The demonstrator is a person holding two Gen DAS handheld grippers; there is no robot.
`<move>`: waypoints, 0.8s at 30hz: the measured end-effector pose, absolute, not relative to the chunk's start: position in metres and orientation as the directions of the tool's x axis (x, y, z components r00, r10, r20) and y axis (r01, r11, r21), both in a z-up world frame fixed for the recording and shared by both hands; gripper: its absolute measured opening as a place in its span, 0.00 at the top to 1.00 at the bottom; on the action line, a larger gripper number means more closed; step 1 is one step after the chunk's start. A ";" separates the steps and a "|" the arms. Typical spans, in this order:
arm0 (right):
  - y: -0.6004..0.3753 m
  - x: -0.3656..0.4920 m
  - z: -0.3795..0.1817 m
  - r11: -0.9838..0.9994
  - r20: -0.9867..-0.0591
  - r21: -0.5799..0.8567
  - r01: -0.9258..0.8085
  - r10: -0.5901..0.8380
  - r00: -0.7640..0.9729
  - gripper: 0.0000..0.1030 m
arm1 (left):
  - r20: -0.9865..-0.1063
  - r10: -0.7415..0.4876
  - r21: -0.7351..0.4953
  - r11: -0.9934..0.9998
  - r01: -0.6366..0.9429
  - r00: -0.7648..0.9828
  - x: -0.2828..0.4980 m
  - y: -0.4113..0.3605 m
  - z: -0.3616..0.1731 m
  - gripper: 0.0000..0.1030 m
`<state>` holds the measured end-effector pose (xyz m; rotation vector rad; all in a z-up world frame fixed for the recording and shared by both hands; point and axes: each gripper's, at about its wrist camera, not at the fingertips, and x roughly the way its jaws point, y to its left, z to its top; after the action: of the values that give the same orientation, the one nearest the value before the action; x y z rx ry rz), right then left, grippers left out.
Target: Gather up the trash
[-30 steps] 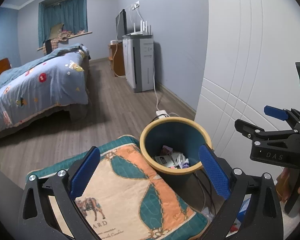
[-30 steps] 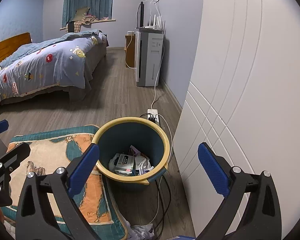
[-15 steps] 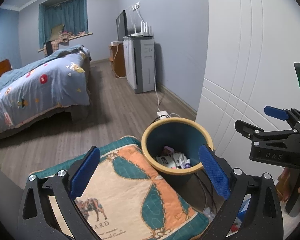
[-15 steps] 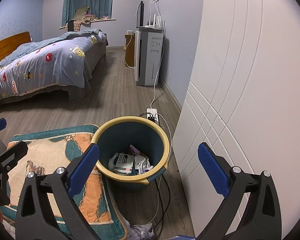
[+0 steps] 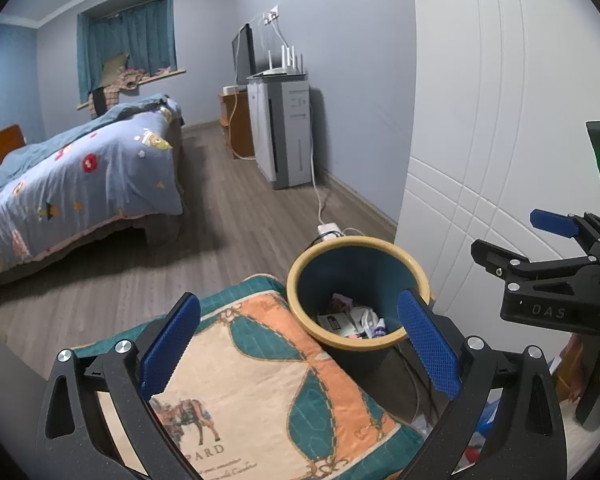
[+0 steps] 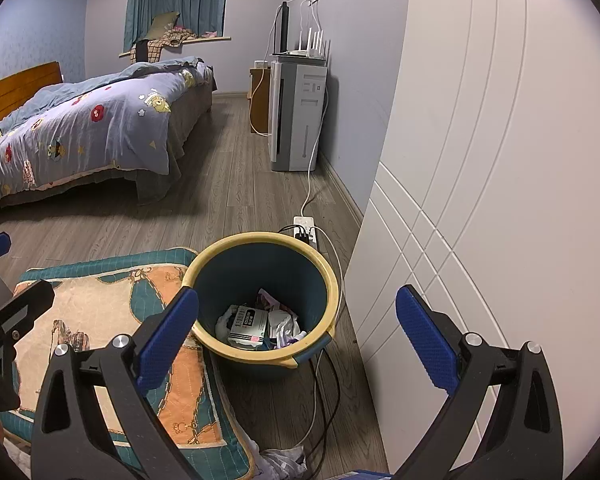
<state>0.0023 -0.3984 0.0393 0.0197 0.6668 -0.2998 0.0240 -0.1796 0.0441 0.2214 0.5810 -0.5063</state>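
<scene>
Left gripper (image 5: 299, 342) spread wide, nothing between the blue pads, held above the patterned cushion (image 5: 256, 392) and the near rim of the trash bin (image 5: 328, 340). Right gripper (image 6: 296, 336) likewise splayed open and empty, poised over the bin's mouth, also seen at the right edge of the left wrist view with "DAS" embossed on its black body. Bin standing on the wooden floor (image 6: 236, 184), dark teal with a yellow rim, touching the cushion's edge on one side and just beside the white wardrobe door (image 6: 500, 200) on the other. Inside, at the bottom: a white and black printed box (image 6: 247, 326) with lettering too small to read, crumpled white wrappers (image 6: 284, 322) and a pinkish scrap. On the cushion, a horse motif above the letters "PARD", with a line of smaller script beneath, illegible. Behind the bin, a white power strip (image 6: 306, 228) with cables trailing along the wardrobe. Farther off, a grey and white air purifier (image 6: 298, 116) topped by a white router (image 6: 310, 46), and a bed (image 6: 80, 128) under a blue floral quilt. Against half a second ago: bin and cushion slightly lower and nearer in the left view, little changed in the right; both sets of fingers equally wide as before.
</scene>
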 end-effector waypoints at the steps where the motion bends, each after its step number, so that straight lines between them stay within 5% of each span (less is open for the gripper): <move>1: -0.399 0.002 0.039 0.957 -0.612 -0.077 0.280 -0.267 0.745 0.05 | -0.577 -0.393 0.056 0.855 0.515 0.716 0.025 -0.179 0.044 0.05; 24: -0.402 0.003 0.033 0.956 -0.624 -0.069 0.284 -0.264 0.735 0.06 | -0.609 -0.403 0.024 0.851 0.524 0.683 0.032 -0.176 0.038 0.05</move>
<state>0.0035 -0.4017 0.0333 0.0313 0.6809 -0.3010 0.0315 -0.1757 0.0385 0.2027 0.6316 -0.5238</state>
